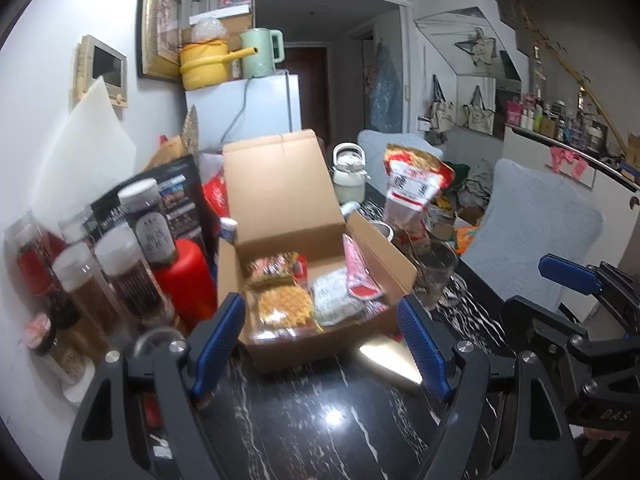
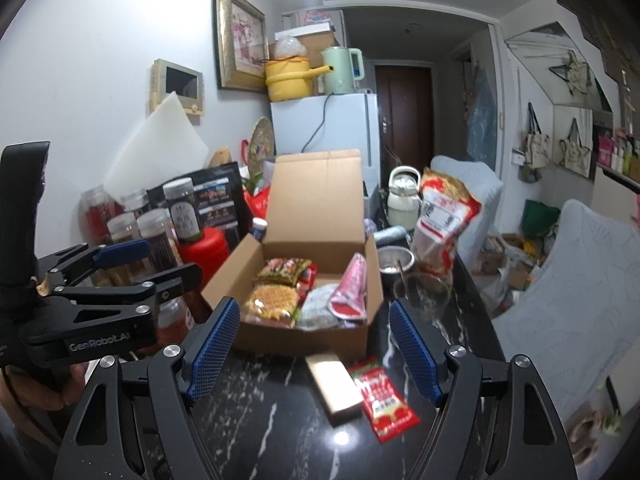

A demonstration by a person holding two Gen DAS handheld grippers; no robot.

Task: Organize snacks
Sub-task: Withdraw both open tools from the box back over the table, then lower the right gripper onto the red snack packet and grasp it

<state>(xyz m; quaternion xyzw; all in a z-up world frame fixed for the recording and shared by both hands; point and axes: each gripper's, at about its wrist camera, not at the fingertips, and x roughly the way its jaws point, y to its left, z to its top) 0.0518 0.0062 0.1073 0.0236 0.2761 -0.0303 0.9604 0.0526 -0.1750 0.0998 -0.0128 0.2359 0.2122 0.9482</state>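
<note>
A: How did we hold the left gripper [image 1: 320,344] and right gripper [image 2: 314,344]?

B: Both tilted downward, jaws released, empty. The snack box [image 2: 304,280] sat at twelve o'clock; a gold bar [image 2: 334,388] and red packet [image 2: 384,404] lay nearer us.

"GenRobot.AI" on the left gripper [image 2: 105,255] body, left of the cardboard box [image 2: 316,208]; "DAS" on the right gripper [image 1: 576,300] body.

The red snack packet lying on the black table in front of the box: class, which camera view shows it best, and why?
The right wrist view. There the red snack packet lies in full sight beside a gold bar, just ahead of the cardboard box. In the left wrist view only the gold bar shows clearly; the packet is all but hidden behind a blue finger pad.
</note>
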